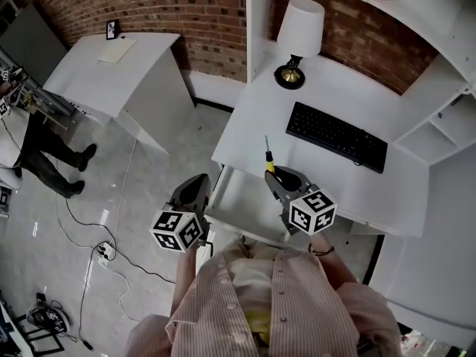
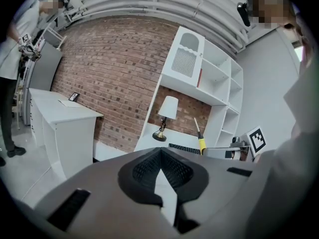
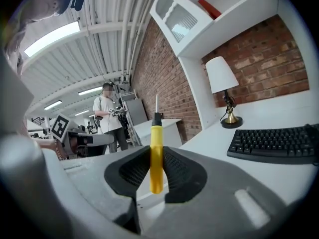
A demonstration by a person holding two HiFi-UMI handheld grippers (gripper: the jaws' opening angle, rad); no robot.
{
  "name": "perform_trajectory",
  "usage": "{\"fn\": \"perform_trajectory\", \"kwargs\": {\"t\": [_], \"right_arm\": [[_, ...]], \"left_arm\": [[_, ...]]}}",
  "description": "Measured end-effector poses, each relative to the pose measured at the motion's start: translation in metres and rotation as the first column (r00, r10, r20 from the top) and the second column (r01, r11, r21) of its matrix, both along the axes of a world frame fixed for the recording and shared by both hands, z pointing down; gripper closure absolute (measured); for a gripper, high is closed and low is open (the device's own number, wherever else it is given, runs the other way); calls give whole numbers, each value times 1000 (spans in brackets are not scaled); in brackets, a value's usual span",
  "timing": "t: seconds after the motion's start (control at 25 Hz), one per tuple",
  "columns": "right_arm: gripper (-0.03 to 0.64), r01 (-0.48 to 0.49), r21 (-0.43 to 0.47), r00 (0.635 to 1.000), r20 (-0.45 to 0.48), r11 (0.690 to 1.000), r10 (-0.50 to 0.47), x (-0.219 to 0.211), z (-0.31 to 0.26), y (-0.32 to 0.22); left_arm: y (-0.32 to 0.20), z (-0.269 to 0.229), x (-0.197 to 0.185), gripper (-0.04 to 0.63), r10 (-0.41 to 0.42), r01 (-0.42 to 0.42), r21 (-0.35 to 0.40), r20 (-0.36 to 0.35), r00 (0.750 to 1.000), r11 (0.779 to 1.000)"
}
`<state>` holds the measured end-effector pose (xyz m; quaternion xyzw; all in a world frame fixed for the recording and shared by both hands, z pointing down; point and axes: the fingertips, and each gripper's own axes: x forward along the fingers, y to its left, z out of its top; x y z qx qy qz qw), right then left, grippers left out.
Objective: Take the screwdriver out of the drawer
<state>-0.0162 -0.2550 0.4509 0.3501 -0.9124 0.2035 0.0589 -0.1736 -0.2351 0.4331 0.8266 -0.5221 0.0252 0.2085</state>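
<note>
The right claw (image 1: pixel 274 178) is clamped on a slim, yellow-handled, metal-shafted screwdriver (image 1: pixel 268 158), held upright just above the open white drawer (image 1: pixel 239 199) and clear of it. The left claw (image 1: pixel 195 188) hovers at the drawer's left edge, its jaws together on nothing.

Risk: the smooth round handle is pinched along one narrow band, so it could swivel or slip and fall back into the drawer. The raised tip could also catch the white counter (image 1: pixel 256 117) beyond the drawer.

Count: one screwdriver, two claws, one drawer, one black keyboard (image 1: pixel 337 136), one white-shaded, brass-based lamp (image 1: pixel 300 32).
</note>
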Motion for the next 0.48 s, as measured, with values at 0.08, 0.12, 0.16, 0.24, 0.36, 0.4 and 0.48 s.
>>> {"fn": "perform_trajectory", "kwargs": {"t": [0.08, 0.12, 0.16, 0.24, 0.36, 0.4, 0.48], "right_arm": [[535, -23, 12, 1000, 21, 1000, 23, 4, -8, -2], [535, -33, 20, 999, 29, 999, 32, 6, -13, -3], [535, -42, 29, 998, 38, 999, 41, 8, -17, -3], [535, -61, 44, 997, 55, 997, 59, 13, -26, -3], [535, -95, 62, 993, 80, 994, 90, 22, -37, -3], [535, -105, 68, 991, 87, 992, 99, 25, -40, -4], [535, -125, 82, 988, 98, 989, 117, 31, -47, -4]], "left_arm": [[-1, -10, -2, 595, -4, 4, 28, 6, 1000, 1000], [-1, -16, -4, 595, -7, 7, 42, 9, 1000, 999], [-1, -21, -6, 595, -11, 11, 57, 13, 1000, 998], [-2, -31, -8, 595, -19, 17, 83, 24, 1000, 996], [-1, -42, -12, 595, -26, 20, 115, 53, 998, 993], [0, -46, -13, 595, -31, 24, 124, 58, 998, 992], [2, -52, -17, 595, -41, 32, 142, 61, 997, 989]]}}
